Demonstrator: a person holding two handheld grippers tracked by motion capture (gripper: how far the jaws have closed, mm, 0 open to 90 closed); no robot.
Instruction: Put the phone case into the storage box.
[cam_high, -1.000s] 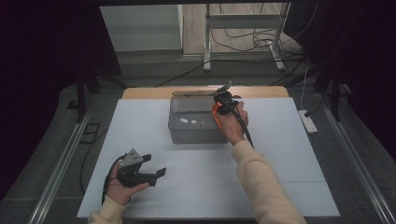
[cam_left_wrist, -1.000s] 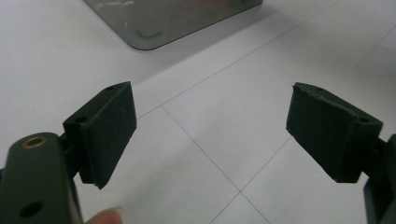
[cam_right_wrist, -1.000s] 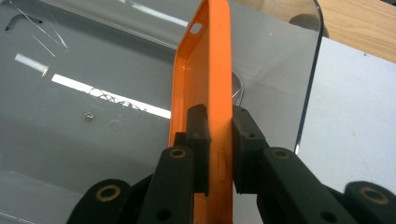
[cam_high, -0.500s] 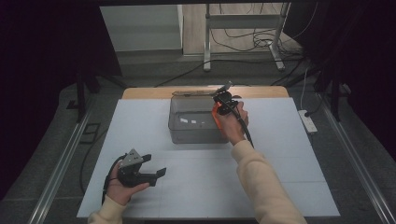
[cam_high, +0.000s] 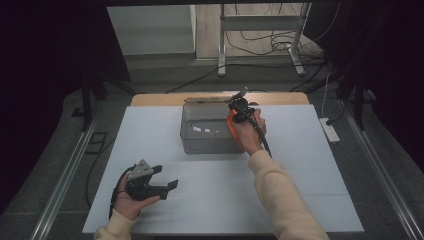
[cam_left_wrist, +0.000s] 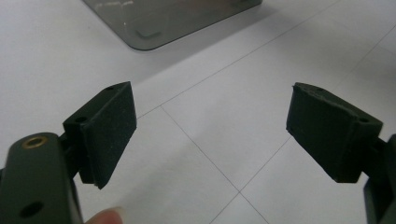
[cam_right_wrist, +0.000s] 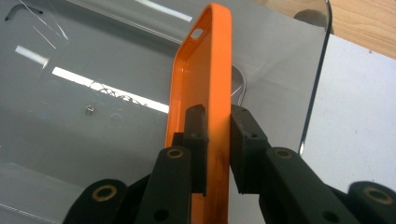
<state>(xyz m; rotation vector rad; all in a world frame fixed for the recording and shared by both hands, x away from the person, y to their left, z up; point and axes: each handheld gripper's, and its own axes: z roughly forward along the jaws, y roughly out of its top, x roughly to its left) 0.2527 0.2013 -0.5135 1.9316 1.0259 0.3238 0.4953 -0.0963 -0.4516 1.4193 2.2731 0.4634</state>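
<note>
right tongs (cam_right_wrist: 218, 140) pinching orange phone case (cam_right_wrist: 205, 74) edgewise over clear bin (cam_high: 210, 131) | left tongs (cam_left_wrist: 212, 135) idling spread (on tabletop (cam_high: 300, 200)) | risk: thin grip letting case be twisting loose, missing bin

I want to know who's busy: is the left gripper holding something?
No, the left gripper stands wide open over the white table, with nothing between its pads.

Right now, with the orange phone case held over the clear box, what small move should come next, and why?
Probably lower it a little, then open the jaws. The right hand-held gripper pinches the orange phone case on edge above the clear box, so a release there should drop it inside. The left hand-held gripper rests open on the table.
</note>
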